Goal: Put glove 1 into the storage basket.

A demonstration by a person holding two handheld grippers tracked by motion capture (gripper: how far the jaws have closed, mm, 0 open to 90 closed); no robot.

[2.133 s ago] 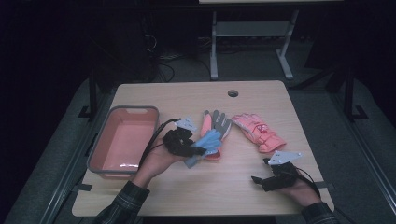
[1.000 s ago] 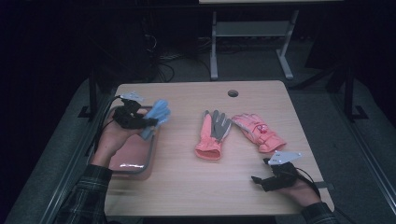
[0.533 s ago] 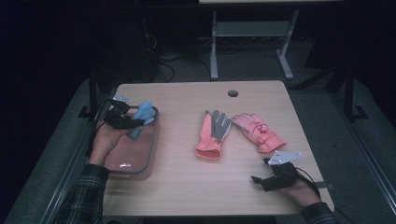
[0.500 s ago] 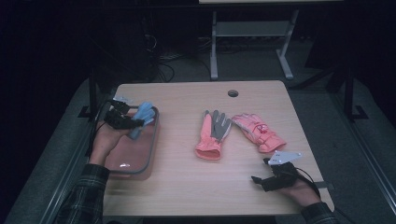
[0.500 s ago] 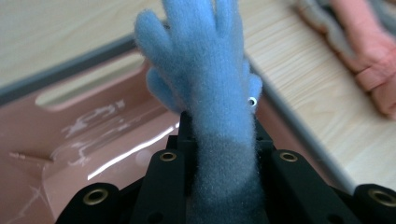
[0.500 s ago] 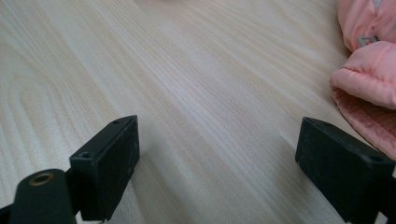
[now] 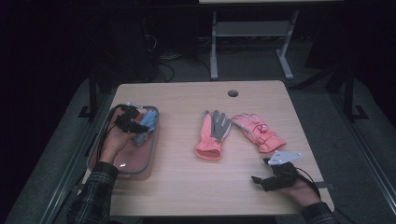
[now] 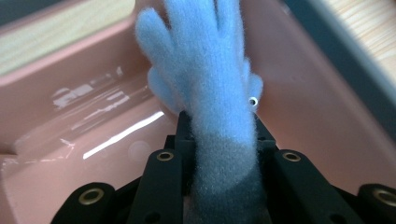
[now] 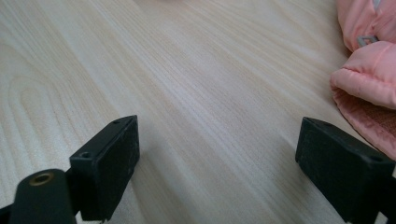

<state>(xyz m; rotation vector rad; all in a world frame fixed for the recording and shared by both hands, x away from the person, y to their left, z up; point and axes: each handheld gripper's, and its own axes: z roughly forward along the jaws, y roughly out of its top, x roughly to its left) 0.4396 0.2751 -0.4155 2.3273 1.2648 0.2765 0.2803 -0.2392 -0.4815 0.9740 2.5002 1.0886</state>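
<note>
Roughly a third done, by my read: the job looks like clearing gloves off the table [image 7: 187,186] into the pink bin [image 7: 150,161] at its left edge, and the first one is only just arriving. Bin sits along the left edge, long side parallel to it. Two gloves are left on the wood near the middle: the pink-and-grey glove [image 7: 212,133] lying flat, cuff toward the near edge, and the pink padded glove [image 7: 258,131] just to its right, angled toward the right edge, the two touching or nearly so at the fingers. The blue glove [image 8: 205,79] is inside the bin at its far end, fingertips down against the bin floor and wall, cuff pinched in the left gripper [image 7: 133,122], whose jaws are clenched on the grey cuff band; not let go yet. Right gripper [image 7: 261,179] rests near the table's near right corner, jaws spread wide over bare wood, nothing between them, the padded glove's cuff just off to one side. Versus two seconds back: the blue glove was up by the pair at mid-table in the left gripper; now it is across and down in the bin. Right gripper unmoved, both remaining gloves untouched.
</note>
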